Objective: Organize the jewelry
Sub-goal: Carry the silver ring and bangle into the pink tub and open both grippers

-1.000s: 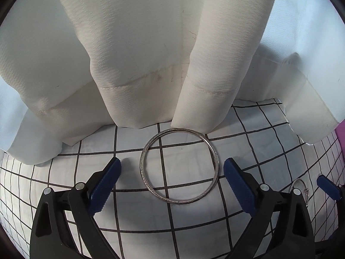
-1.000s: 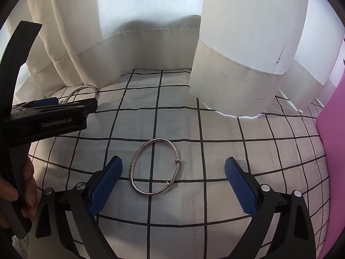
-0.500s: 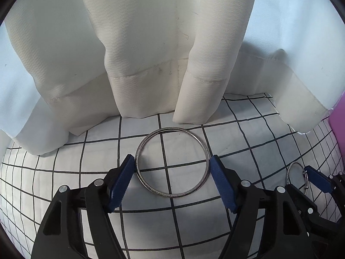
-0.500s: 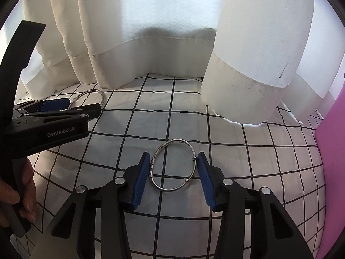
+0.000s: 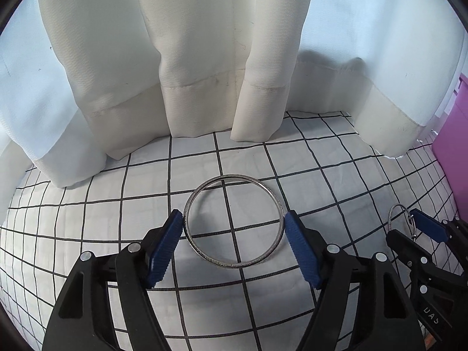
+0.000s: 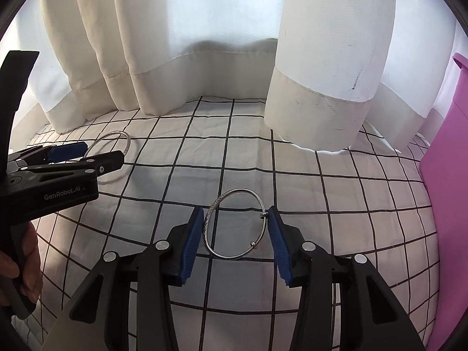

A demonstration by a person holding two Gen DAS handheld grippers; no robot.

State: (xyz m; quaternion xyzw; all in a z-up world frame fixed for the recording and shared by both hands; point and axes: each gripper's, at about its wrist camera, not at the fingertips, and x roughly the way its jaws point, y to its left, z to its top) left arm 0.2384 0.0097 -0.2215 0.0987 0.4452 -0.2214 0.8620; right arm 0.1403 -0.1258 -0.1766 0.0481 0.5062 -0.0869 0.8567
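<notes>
Silver rings lie on the checked cloth (image 5: pixel 87 234), one for each of my tools. Taking the cream curtain (image 5: pixel 204 73) as my mark, the plain bangle (image 5: pixel 234 222) lies flat just in front of its hem, and my left gripper (image 5: pixel 234 228) brackets it, blue pads at either side of the ring, about touching the rim. I cannot tell whether they grip it yet. Further along the curtain, toward the pink box (image 6: pixel 447 204), the clasped bangle (image 6: pixel 234 225) lies on the cloth between the pads of my right gripper (image 6: pixel 234 228), which stands narrowly apart around it, the right pad at the clasp bead.

I judge this the grasping step, both pickups together. Next I should squeeze gently across each ring, then lift straight up; thin round metal may slip or flip on soft fabric.
</notes>
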